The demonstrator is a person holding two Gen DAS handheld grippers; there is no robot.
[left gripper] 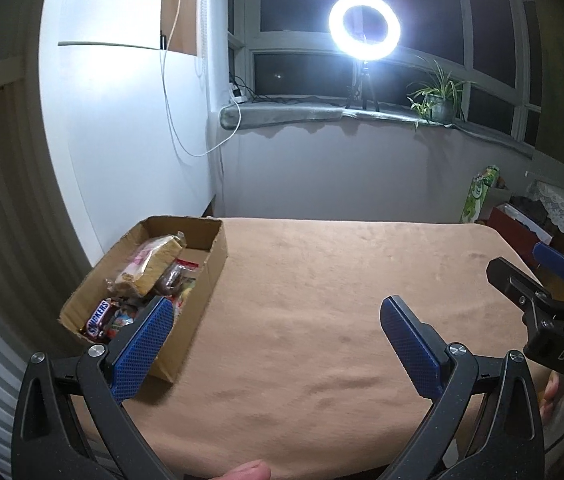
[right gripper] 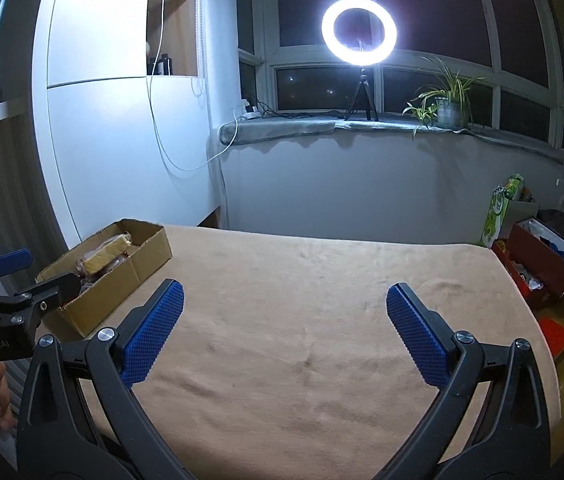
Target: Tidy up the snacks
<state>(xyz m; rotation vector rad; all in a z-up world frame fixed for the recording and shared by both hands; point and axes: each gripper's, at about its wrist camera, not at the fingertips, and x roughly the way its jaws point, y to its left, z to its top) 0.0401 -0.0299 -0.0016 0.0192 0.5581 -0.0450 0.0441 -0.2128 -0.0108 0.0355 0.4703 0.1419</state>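
A cardboard box (left gripper: 218,256) sits at the table's left edge with several snacks inside: a Snickers bar (left gripper: 98,317), a wrapped tan cake pack (left gripper: 158,262) and colourful candy. My left gripper (left gripper: 276,312) hangs open just right of the box, with nothing between its blue pads. In the right wrist view the same box (right gripper: 154,250) lies at the far left. My right gripper (right gripper: 283,298) is open over bare cloth with nothing in it. Each gripper shows at the edge of the other's view: right gripper (left gripper: 533,276), left gripper (right gripper: 38,276).
A tan cloth covers the table (left gripper: 341,280). Behind it stand a white cabinet (left gripper: 122,120), a windowsill with a ring light (left gripper: 365,24) and a potted plant (left gripper: 437,100). Right of the table lie a red box (right gripper: 537,256) and a green carton (right gripper: 501,208).
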